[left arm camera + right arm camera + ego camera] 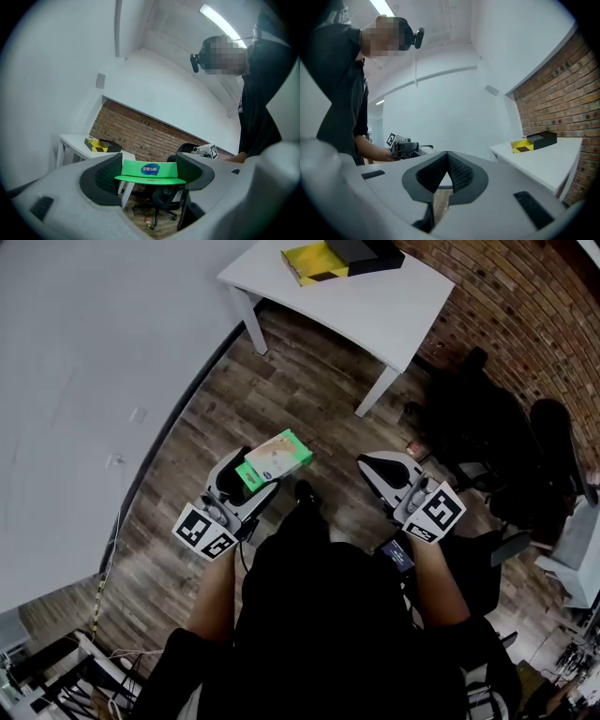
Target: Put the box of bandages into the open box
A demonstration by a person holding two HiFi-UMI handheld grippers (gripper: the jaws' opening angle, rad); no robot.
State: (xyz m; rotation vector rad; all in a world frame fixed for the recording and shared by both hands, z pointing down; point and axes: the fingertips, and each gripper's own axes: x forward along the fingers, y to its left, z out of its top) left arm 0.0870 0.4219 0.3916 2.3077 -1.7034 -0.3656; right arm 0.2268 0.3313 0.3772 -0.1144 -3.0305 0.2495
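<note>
My left gripper [251, 472] is shut on a green box of bandages [273, 457], which lies flat between the jaws [150, 170] with its blue logo facing the camera. My right gripper [379, 465] is shut with nothing between its jaws, the tips meeting [446, 159]. The open box [319, 261], yellow inside with a black lid [366, 253] beside it, sits on the white table [375, 306] far ahead. The same open box [98, 146] shows at left in the left gripper view and the open box [533, 141] at right in the right gripper view.
Black office chairs [487, 427] stand by the brick wall [525, 324] to the right. A white wall [84, 381] runs along the left. Wood floor [281, 390] lies between me and the table. Cables and gear [56, 662] are at lower left.
</note>
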